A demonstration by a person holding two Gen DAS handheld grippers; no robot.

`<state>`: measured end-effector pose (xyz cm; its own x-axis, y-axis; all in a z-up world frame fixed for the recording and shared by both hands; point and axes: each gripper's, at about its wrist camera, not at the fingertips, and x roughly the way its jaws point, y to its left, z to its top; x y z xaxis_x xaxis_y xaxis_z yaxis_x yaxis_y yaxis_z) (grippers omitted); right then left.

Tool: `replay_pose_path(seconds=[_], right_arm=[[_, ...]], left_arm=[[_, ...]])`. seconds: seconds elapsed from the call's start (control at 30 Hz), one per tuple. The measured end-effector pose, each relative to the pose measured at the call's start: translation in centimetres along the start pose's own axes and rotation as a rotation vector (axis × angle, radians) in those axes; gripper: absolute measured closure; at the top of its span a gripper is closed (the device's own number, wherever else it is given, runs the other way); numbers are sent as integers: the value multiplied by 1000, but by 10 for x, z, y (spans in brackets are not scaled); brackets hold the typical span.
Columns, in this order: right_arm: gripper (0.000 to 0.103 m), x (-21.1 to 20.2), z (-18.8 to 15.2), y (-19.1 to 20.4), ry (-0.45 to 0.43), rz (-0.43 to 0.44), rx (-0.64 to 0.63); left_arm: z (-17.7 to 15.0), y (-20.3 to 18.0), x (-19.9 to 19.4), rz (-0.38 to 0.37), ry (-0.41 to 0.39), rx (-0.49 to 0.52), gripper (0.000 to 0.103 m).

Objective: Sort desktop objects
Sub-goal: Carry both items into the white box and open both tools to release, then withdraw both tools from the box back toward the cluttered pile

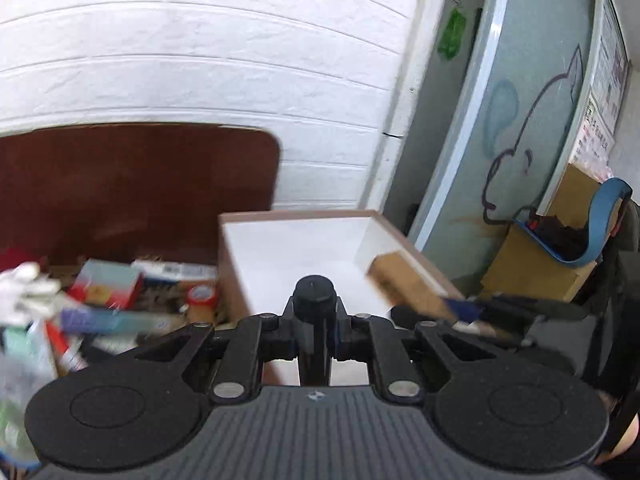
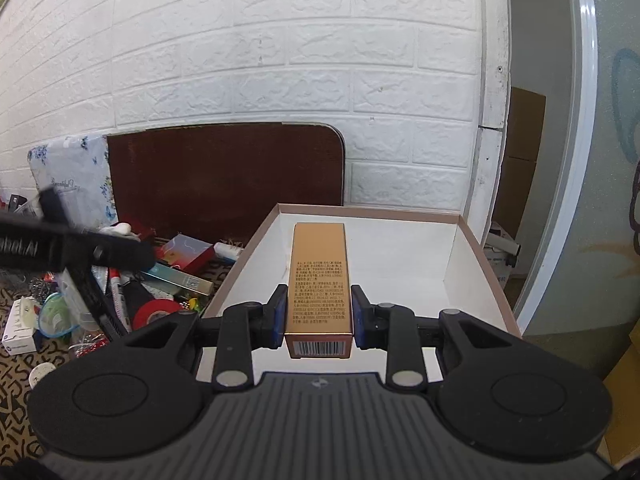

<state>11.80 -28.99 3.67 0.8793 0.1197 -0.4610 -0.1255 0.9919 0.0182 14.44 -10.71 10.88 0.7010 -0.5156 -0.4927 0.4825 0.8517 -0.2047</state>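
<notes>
Right gripper (image 2: pixel 319 312): pinched on gold carton (image 2: pixel 320 276), blue pads (image 2: pixel 280 316) pressed vs. both long sides, barcode end toward cam. Carton held lengthwise above white tray (image 2: pixel 460 256), over tray's near-left portion; contact w/ tray floor could not be told. Same carton seen from left wrist view (image 1: pixel 404 284), above tray's right rim (image 1: pixel 400 232), blurred.

Left gripper (image 1: pixel 314 312): jaws drawn fully together at center, nothing between them. Hovered at tray's near edge.

Tray stood at desk's right end, brown-rimmed, white inside. Dark brown board (image 2: pixel 224 176) leaned vs. white brick wall (image 2: pixel 280 40) behind tray's far-left corner.

Clutter left of tray on patterned desk cover (image 2: pixel 16 376): red tape roll (image 2: pixel 154 312), red/blue box (image 2: pixel 188 254), teal long box (image 2: pixel 180 280), white adapter (image 2: pixel 18 330). Rest blurred, not identified.
</notes>
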Motion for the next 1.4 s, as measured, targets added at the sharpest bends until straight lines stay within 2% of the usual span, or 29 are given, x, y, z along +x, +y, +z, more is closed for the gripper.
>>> replay_pose_path(seconds=[0.07, 0.17, 0.37, 0.5, 0.6, 0.7, 0.73, 0.77, 0.8, 0.83, 0.87, 0.97, 1.03, 1.1, 1.17, 1.4], right_arm=[[73, 13, 3, -4, 35, -2, -1], [73, 33, 5, -10, 91, -11, 4], [73, 81, -3, -18, 262, -22, -21], [73, 108, -9, -19, 374, -38, -69], [72, 124, -13, -15, 439, -39, -104], [72, 135, -18, -13, 493, -35, -122], [72, 138, -19, -13, 503, -30, -122], [72, 140, -19, -13, 505, -25, -114], [66, 139, -18, -14, 504, -17, -101], [57, 138, -17, -16, 500, -11, -86], [42, 136, -15, -18, 491, -11, -72], [37, 127, -7, -21, 451, -21, -59], [30, 117, -2, -24, 412, -30, -45], [18, 107, 2, -25, 371, -31, -29], [13, 97, 5, -25, 342, -35, -24], [13, 74, 3, -17, 310, -48, -45]], left_arm=[[11, -8, 20, -13, 18, 18, 90], [15, -21, 51, 17, 47, 53, 90], [3, -14, 117, 67, 207, 46, 90], [-4, -7, 143, 103, 273, 50, 90], [-6, -1, 155, 95, 297, 35, 88], [-7, 1, 156, 62, 281, 34, 70], [-7, 0, 154, 38, 272, 33, 59], [-6, -1, 151, 14, 262, 35, 42], [-5, -4, 150, 6, 252, 41, 30], [-4, -5, 147, 15, 235, 45, 12], [-5, -5, 144, 24, 206, 47, 9], [-3, -4, 137, 24, 166, 38, 7], [-2, -1, 135, 26, 176, 4, 7], [-2, 0, 131, 19, 177, -12, 6], [-3, 0, 125, 19, 159, -19, 6], [-8, -17, 97, 62, 81, 47, 4]])
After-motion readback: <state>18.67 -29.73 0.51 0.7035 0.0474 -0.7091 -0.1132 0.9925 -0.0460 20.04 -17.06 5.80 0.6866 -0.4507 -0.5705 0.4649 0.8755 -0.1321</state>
